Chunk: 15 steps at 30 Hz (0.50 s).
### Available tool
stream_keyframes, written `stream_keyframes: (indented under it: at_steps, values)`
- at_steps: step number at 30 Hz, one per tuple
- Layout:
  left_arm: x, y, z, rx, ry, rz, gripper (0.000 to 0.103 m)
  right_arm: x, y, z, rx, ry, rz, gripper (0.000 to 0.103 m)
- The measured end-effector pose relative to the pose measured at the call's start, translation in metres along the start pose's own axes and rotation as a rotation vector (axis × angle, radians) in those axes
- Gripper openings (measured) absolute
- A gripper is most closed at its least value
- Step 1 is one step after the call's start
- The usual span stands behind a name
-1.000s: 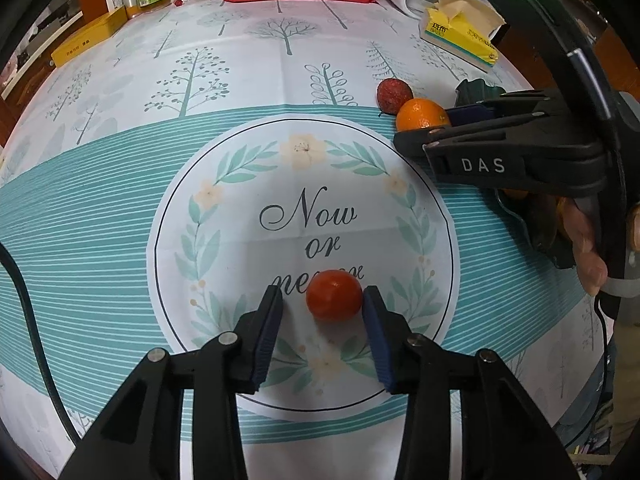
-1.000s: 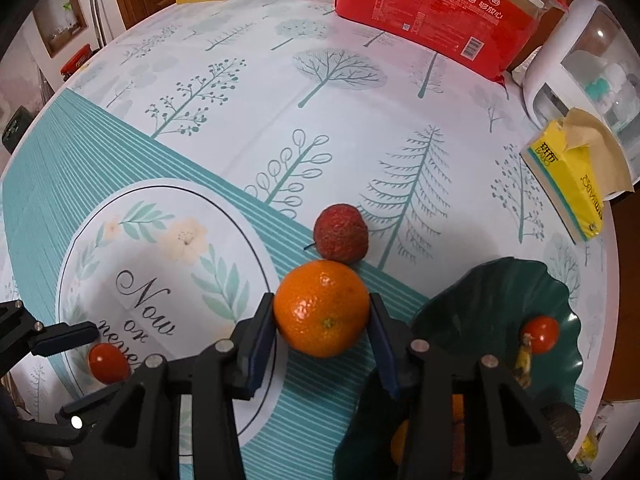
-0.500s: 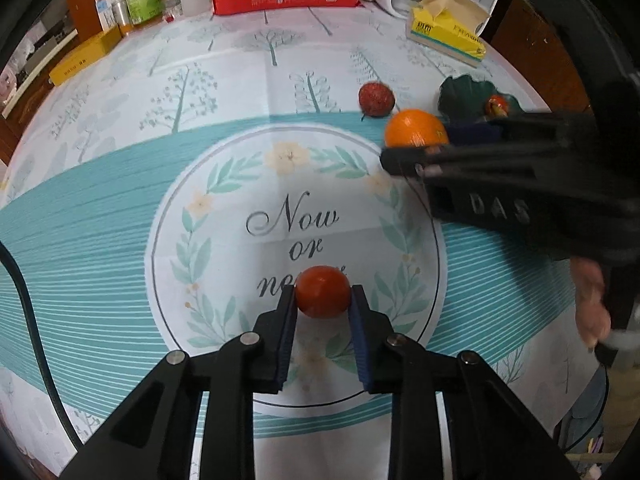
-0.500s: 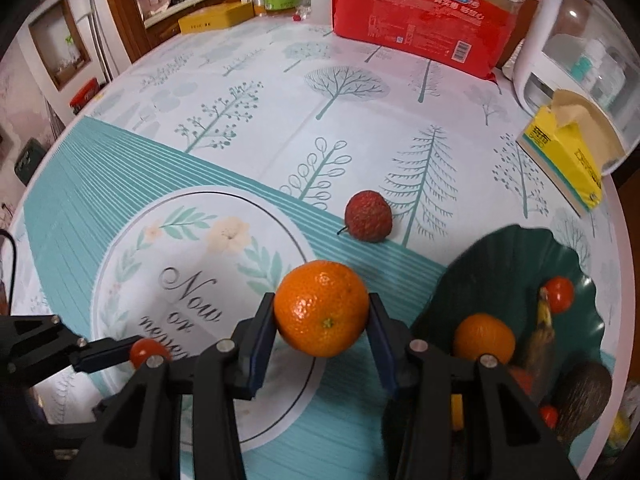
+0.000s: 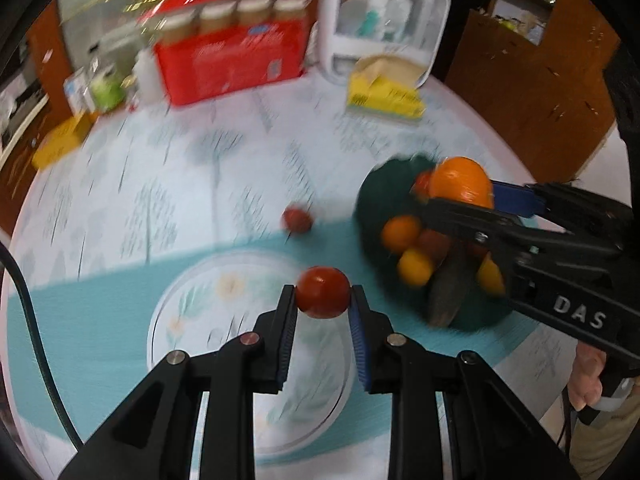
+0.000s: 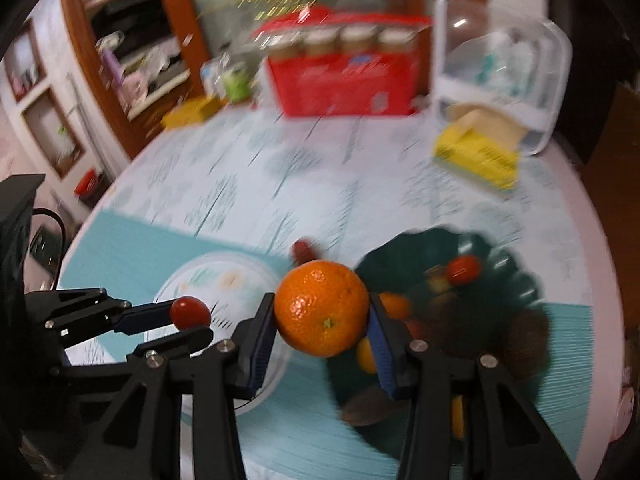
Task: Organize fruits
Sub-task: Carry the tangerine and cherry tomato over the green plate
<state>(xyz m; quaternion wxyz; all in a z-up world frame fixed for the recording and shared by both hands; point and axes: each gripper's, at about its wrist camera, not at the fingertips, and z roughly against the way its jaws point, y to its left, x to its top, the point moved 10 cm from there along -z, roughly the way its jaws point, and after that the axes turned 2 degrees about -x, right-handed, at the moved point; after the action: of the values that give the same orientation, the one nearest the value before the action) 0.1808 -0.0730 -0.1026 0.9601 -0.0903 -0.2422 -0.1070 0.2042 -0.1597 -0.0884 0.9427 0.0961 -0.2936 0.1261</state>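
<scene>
Now lifted: tomato (image 5: 322, 297), orange (image 6: 321, 308); "DAS" on right gripper (image 5: 464, 196).

A round counter under a white-and-teal tree-print cloth (image 6: 360, 184) fills the room's middle. Beyond its far left edge stands a brown wooden shelf cabinet (image 6: 132, 40); brown wooden panelling (image 5: 532, 92) rises past its right edge.

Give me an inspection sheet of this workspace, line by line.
Surface: round table under a teal and white patterned cloth.
Job's things: tomato and orange held; lychee loose on the cloth; dark green plate holding several fruits.
Clutter: red package, yellow tissue pack, clear container.
Grippers: left gripper shut on tomato; right gripper shut on orange.
Cables: black cable at left edge.
Surroundings: wooden shelves, blurred.
</scene>
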Motion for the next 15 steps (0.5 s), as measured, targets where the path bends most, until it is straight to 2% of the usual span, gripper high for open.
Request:
stream_keyframes:
  at_steps: [5, 7, 11, 15]
  values:
    - [0.059, -0.028, -0.011, 0.0, -0.052, -0.033, 0.024, 0.023, -0.058, 0.021, -0.089, -0.062, -0.061, 0.044]
    - [0.074, -0.035, -0.025, 0.001, -0.036, -0.042, 0.024, 0.027, -0.079, 0.019, -0.116, -0.059, -0.088, 0.044]
    - [0.086, -0.052, -0.071, -0.007, 0.045, -0.069, 0.024, 0.027, -0.114, 0.004, -0.147, -0.021, -0.123, 0.044]
    - [0.073, -0.058, -0.119, -0.013, 0.137, -0.057, 0.024, 0.012, -0.134, -0.026, -0.143, 0.052, -0.151, 0.044]
